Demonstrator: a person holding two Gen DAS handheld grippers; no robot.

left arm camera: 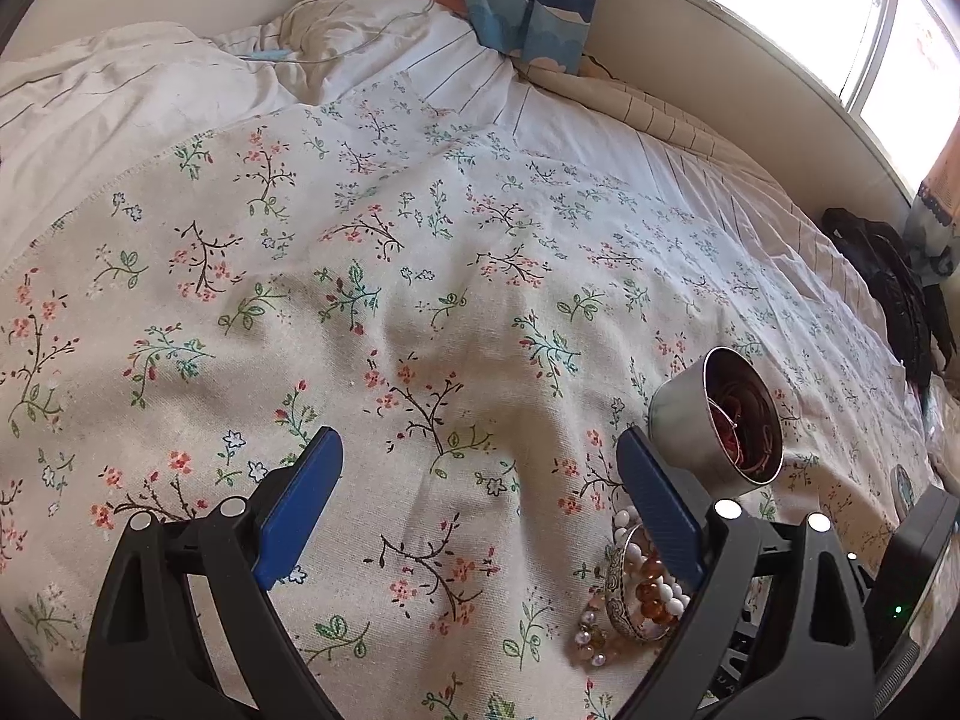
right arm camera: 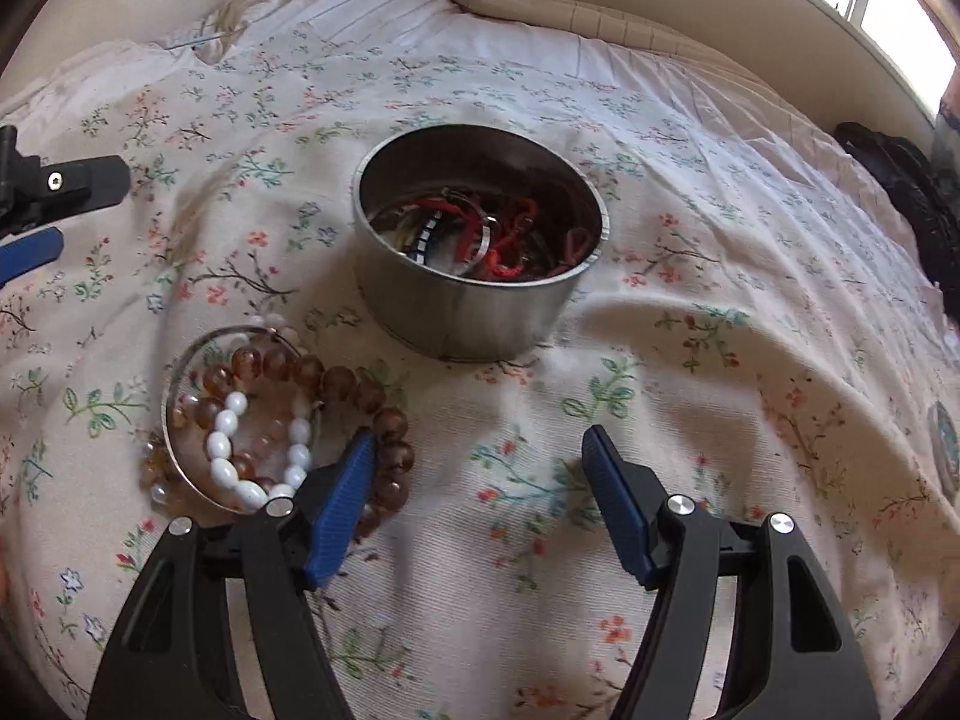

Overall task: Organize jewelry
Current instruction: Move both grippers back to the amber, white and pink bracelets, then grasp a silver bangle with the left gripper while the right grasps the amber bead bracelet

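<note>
Left wrist view: left tongs (left arm camera: pixel 477 456) spread wide, empty, over the floral bedspread (left arm camera: pixel 360 300). Round metal tin of red cords and bangles (left arm camera: pixel 717 414) at right; heap of amber and white bead bracelets with a silver bangle (left arm camera: pixel 636 594) lower right, behind the right pad.

Right wrist view: right tongs (right arm camera: pixel 480 450) spread, gripping nothing. Tin (right arm camera: pixel 480 240) at centre; heap (right arm camera: pixel 270 420) lower left, beside the left pad.
</note>
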